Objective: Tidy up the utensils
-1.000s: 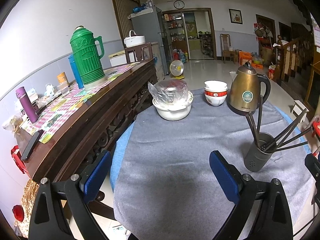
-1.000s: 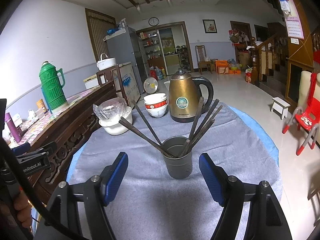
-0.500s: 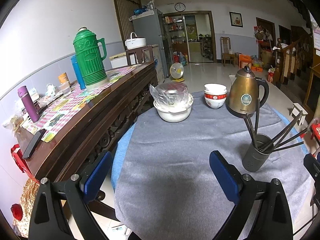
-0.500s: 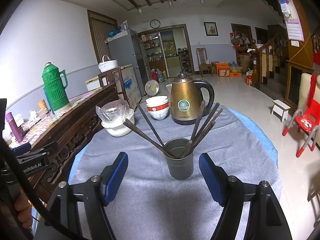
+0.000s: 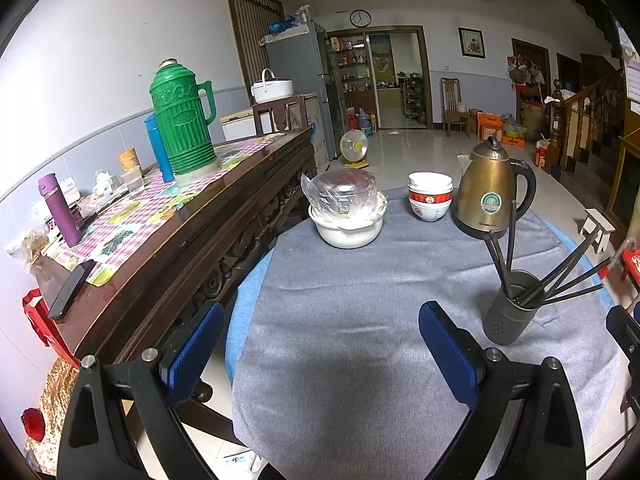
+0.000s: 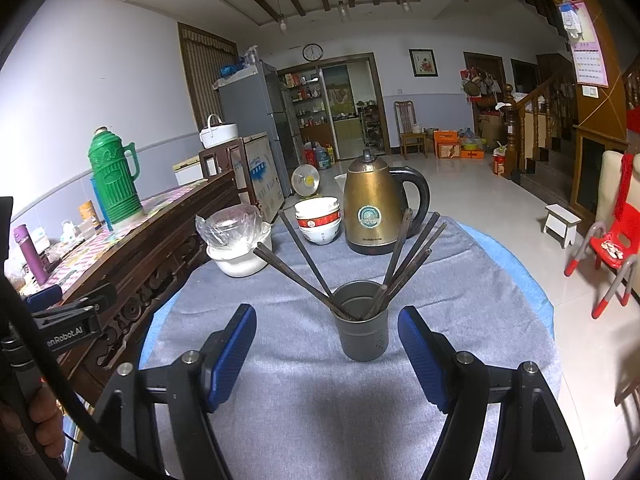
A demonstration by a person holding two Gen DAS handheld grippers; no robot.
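Observation:
A dark grey utensil holder [image 6: 363,321] stands upright on the grey tablecloth [image 6: 312,400], with several dark chopsticks [image 6: 408,256] fanned out of its top. My right gripper [image 6: 326,354] is open, just short of the holder, its blue pads on either side with nothing between them. In the left wrist view the same holder [image 5: 510,308] with its chopsticks [image 5: 568,280] stands to the right. My left gripper [image 5: 320,346] is open over bare cloth near the table's left edge, holding nothing.
At the back of the table stand a gold kettle [image 6: 374,212], stacked red-and-white bowls [image 6: 319,220] and a white bowl covered in plastic film [image 6: 236,240]. A dark wooden sideboard [image 5: 168,240] with a green thermos [image 5: 182,124] runs along the left. A red chair [image 6: 612,248] stands right.
Both views have shifted slightly: the holder and table items sit a little lower and nearer in the frames. Both grippers stay open and nothing was taken or let go.

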